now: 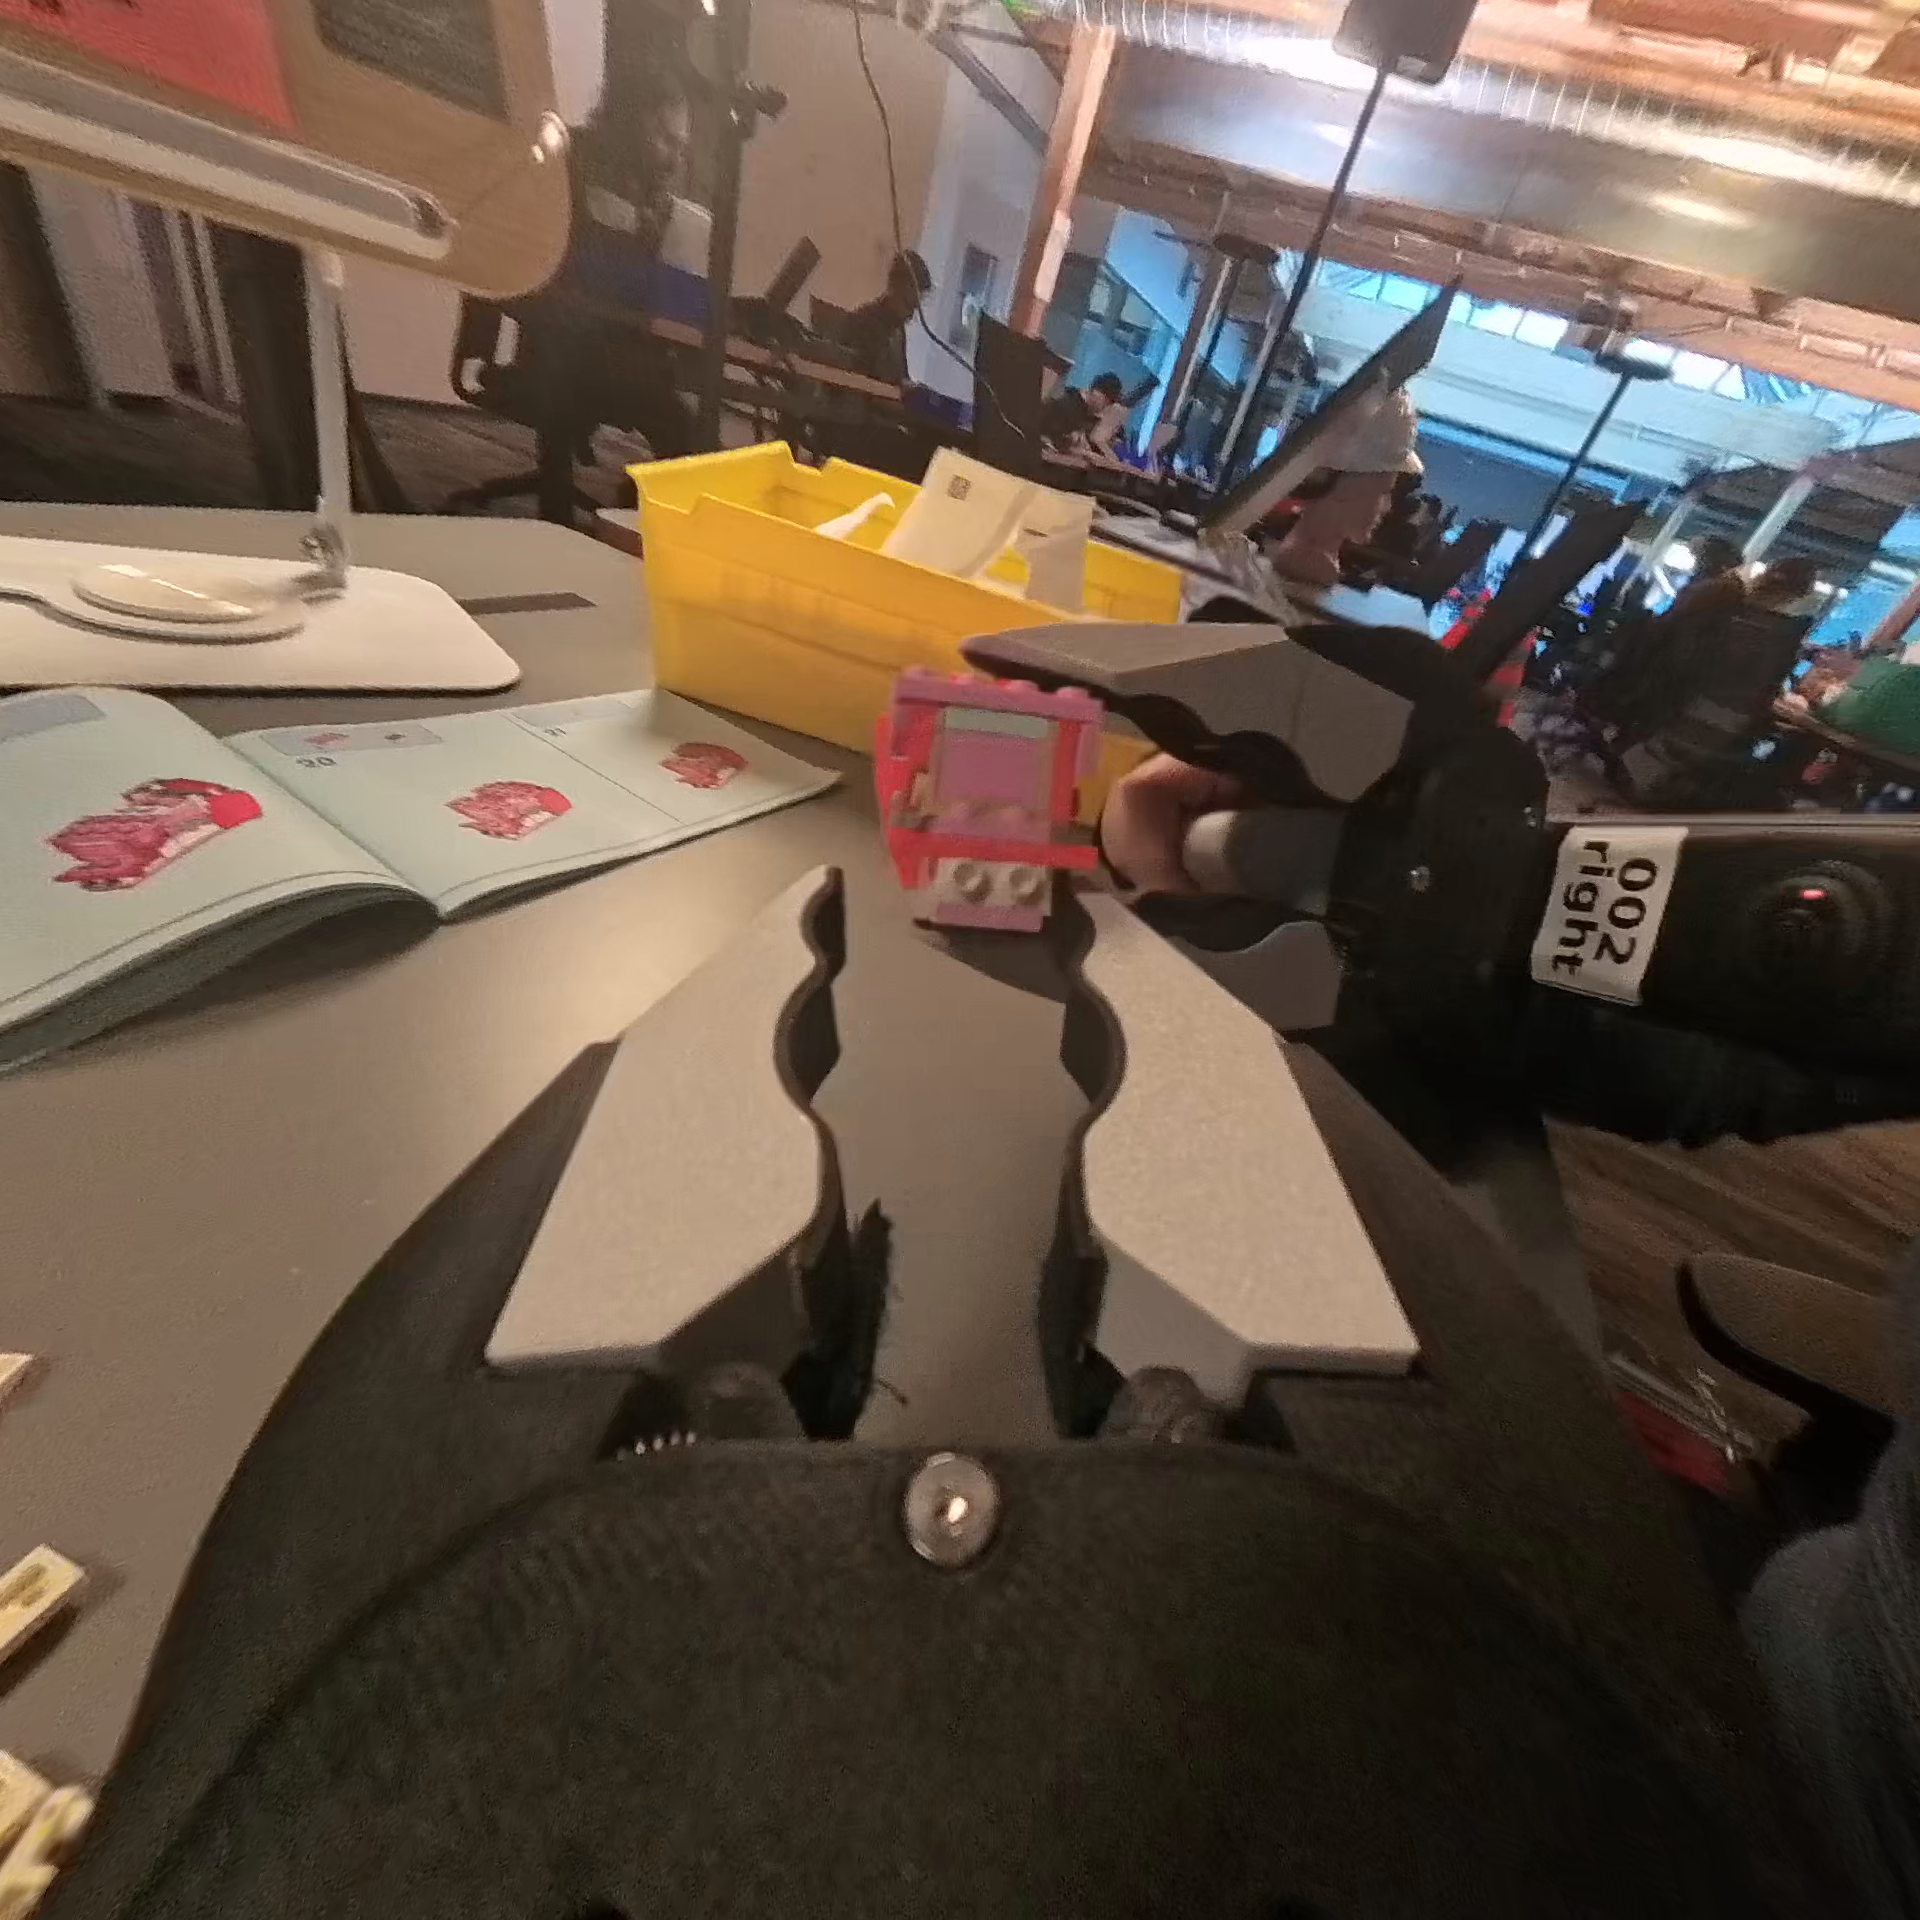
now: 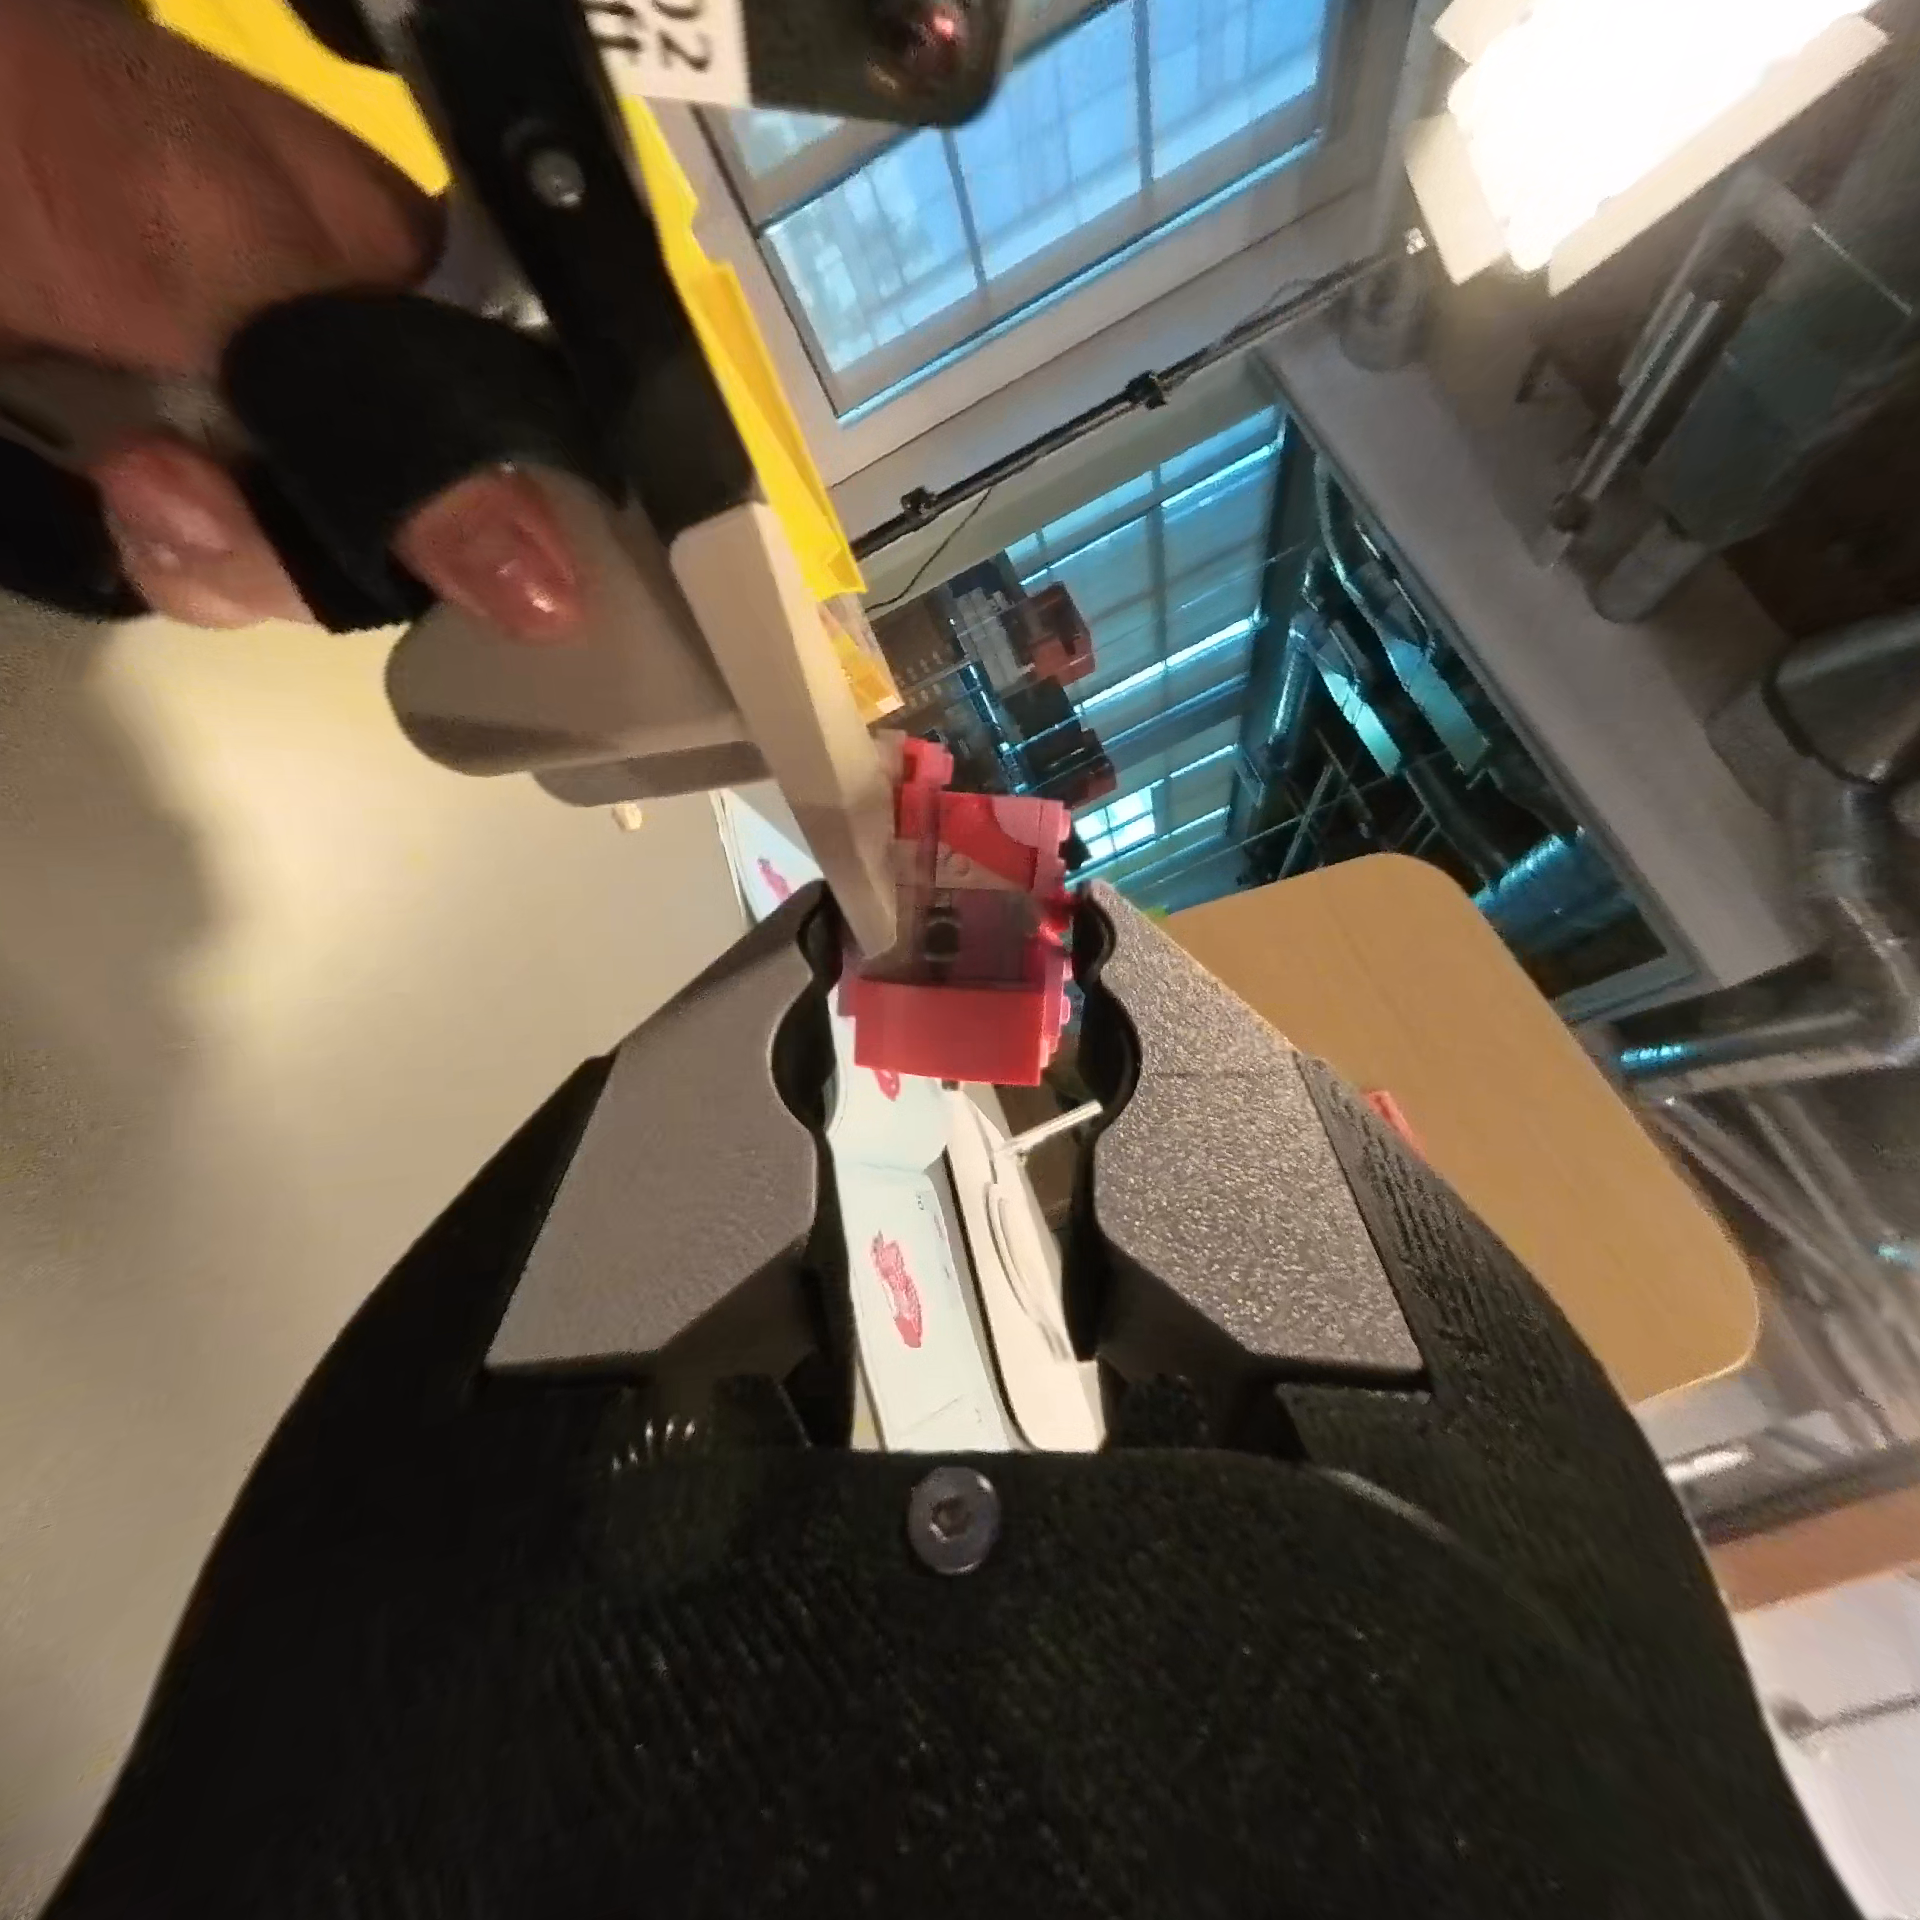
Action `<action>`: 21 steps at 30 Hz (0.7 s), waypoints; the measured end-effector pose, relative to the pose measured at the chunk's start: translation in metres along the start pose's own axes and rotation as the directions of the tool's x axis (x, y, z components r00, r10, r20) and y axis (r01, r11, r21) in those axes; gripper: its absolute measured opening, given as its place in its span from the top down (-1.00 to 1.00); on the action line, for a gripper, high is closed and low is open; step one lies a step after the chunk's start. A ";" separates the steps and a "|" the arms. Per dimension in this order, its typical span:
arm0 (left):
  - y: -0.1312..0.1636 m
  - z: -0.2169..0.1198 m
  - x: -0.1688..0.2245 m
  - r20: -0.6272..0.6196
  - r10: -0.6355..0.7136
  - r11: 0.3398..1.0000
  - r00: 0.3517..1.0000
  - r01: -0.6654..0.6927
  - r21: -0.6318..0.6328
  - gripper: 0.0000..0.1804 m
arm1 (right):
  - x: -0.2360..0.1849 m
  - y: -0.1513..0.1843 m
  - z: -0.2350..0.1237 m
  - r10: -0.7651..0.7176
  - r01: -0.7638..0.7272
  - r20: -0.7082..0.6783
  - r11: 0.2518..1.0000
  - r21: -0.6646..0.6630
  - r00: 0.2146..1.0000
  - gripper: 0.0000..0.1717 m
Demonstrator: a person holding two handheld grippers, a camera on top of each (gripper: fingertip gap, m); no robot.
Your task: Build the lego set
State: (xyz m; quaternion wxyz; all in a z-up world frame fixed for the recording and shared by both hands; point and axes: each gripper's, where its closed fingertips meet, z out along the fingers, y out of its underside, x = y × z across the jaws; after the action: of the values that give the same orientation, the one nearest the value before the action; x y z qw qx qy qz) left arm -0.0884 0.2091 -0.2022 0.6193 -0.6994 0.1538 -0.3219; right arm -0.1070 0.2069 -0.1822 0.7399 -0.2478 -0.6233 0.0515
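- The pink and red brick model (image 1: 982, 805), centre of the frame, is clamped in my right tool (image 2: 961, 961), above the tabletop (image 1: 312, 1143).
- My left tool (image 1: 961, 914) gapes partly open, holding nothing, one fingertip (image 2: 868, 914) touching the model.
- Risk: a sideways nudge could pop bricks loose.

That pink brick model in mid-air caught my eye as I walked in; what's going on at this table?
A person works two handheld grippers. The right gripper clamps a pink and red brick model above the grey table. The left gripper is open, its fingertips right under the model. An open instruction booklet and a yellow bin sit beyond.
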 end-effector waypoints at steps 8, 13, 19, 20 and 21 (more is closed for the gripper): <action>-0.021 -0.006 0.009 0.009 0.081 0.986 0.997 -0.081 0.145 0.82 | 0.011 -0.009 0.001 0.126 -0.125 -0.045 0.992 0.015 0.991 0.49; -0.026 -0.006 0.013 -0.017 0.055 0.979 0.998 -0.051 0.197 0.81 | 0.015 -0.012 -0.001 0.142 -0.141 -0.050 0.990 0.027 0.989 0.49; -0.041 -0.009 0.023 -0.070 0.003 0.962 0.998 0.016 0.273 0.82 | 0.029 -0.030 -0.004 0.141 -0.140 -0.005 0.988 0.064 0.990 0.49; -0.045 -0.010 0.026 -0.079 -0.010 0.955 0.997 0.033 0.294 0.82 | 0.032 -0.034 -0.005 0.155 -0.156 0.017 0.985 0.078 0.988 0.45; -0.048 -0.011 0.029 -0.081 -0.015 0.949 0.997 0.040 0.313 0.82 | 0.035 -0.038 -0.006 0.169 -0.171 0.032 0.981 0.091 0.985 0.38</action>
State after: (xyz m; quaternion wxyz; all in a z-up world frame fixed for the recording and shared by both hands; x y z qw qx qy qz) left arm -0.0829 0.1922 -0.1479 0.7117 -0.5812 0.1148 -0.3776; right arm -0.1023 0.1851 -0.1347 0.7360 -0.2645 -0.6057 0.1466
